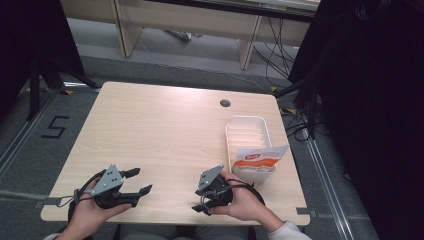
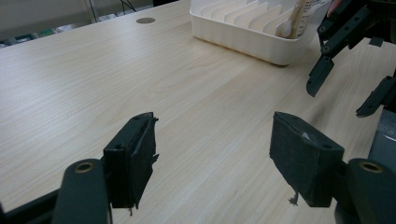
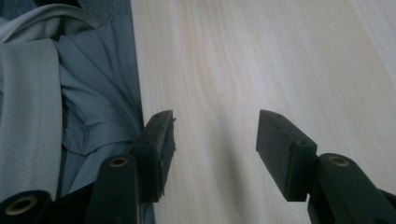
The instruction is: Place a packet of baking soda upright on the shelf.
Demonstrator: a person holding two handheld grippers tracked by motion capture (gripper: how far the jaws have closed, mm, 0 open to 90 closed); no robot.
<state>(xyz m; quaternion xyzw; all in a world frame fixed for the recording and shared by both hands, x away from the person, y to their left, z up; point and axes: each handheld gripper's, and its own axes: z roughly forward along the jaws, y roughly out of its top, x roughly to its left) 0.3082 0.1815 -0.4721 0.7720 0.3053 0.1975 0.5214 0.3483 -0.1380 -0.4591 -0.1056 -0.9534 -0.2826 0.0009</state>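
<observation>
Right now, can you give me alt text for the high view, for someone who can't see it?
A person's hands hold two open black grippers, the left gripper and the right gripper, over the near edge of a light wooden table. At the table's right side stands a white slotted rack, with an orange and white packet upright in its near end.

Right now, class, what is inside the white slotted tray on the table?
The white tray holds an orange-and-white packet standing upright at its near end. The farther slots look bare. The packet hides the slot floor beneath it.
</observation>
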